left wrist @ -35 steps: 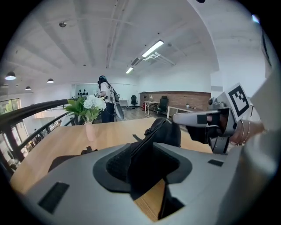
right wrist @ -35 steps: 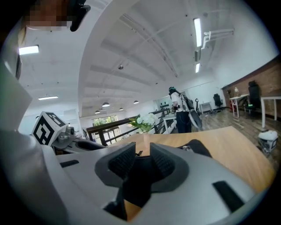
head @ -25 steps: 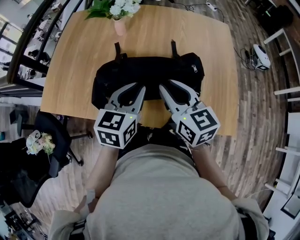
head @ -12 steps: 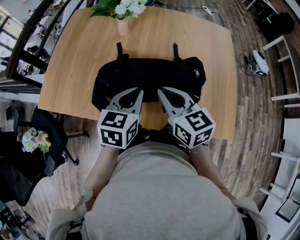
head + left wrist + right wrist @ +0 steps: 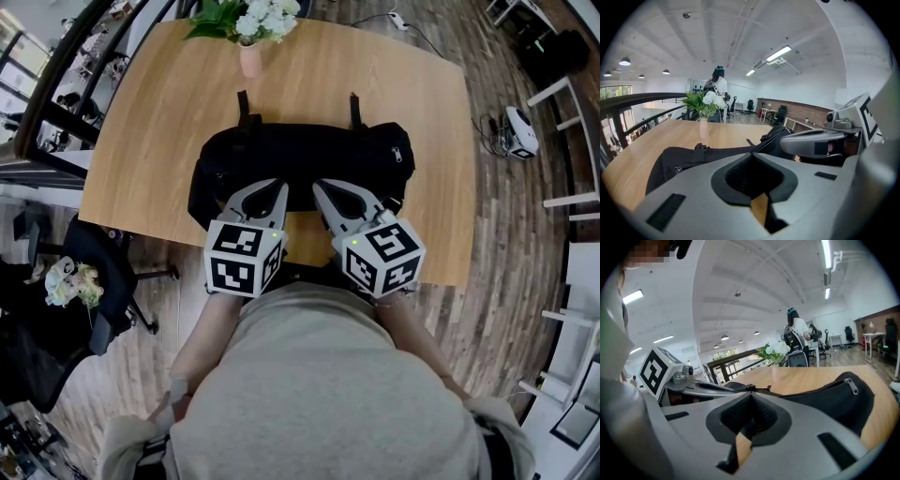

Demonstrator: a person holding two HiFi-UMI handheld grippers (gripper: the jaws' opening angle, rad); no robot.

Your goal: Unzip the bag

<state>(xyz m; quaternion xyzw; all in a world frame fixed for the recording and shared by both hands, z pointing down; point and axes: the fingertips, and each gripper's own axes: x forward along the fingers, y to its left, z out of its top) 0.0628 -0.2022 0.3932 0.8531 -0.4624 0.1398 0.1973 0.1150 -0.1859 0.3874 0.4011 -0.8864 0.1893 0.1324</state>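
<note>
A black bag [image 5: 300, 155] lies lengthwise on the wooden table [image 5: 150, 112], with two straps pointing away from me. A metal zipper pull [image 5: 397, 153] sits near its right end and also shows in the right gripper view [image 5: 852, 386]. My left gripper [image 5: 284, 186] and right gripper [image 5: 317, 186] rest side by side at the bag's near edge, tips angled toward each other. Both are shut. In the left gripper view the jaws [image 5: 751, 153] meet with nothing between the pads; the right gripper view [image 5: 751, 393] shows the same, with the bag just beyond.
A pink vase [image 5: 249, 58] with white flowers stands at the table's far edge behind the bag. The table's near edge runs just under my grippers. A black office chair [image 5: 103, 272] stands on the floor to the left. A person [image 5: 719, 86] stands far off.
Both grippers' jaws have closed from partly open to shut. The pair has drifted slightly toward the middle of the bag's near edge. The bag has not moved.
</note>
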